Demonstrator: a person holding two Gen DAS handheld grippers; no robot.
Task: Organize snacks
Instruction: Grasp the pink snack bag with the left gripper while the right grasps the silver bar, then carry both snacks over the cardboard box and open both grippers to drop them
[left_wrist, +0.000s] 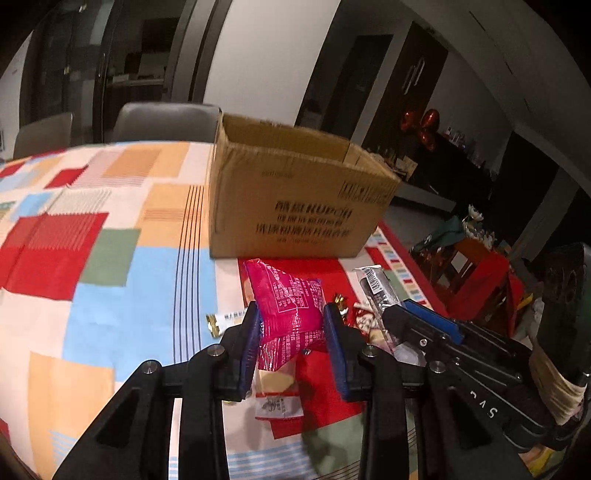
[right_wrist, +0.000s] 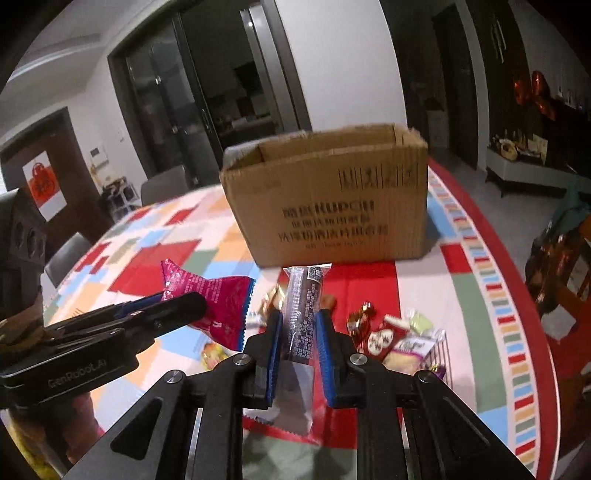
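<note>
Two grippers loaded | our left gripper (left_wrist: 291, 325) clamps pink snack packet (left_wrist: 290, 306) | our right gripper (right_wrist: 297, 328) clamps dark snack stick (right_wrist: 304, 310) | both above worktop (left_wrist: 110, 258), near open cardboard box (left_wrist: 295, 199)

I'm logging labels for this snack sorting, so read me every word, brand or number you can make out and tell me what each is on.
"KUPCH": cardboard box, front wall; the Chinese lines around it are too blurred.
"GenRobot.AI": body of the left gripper, seen from the right wrist.
Pink snack packet in the left gripper: small print, unreadable.
Dark snack stick in the right gripper: print and code unreadable.
</note>
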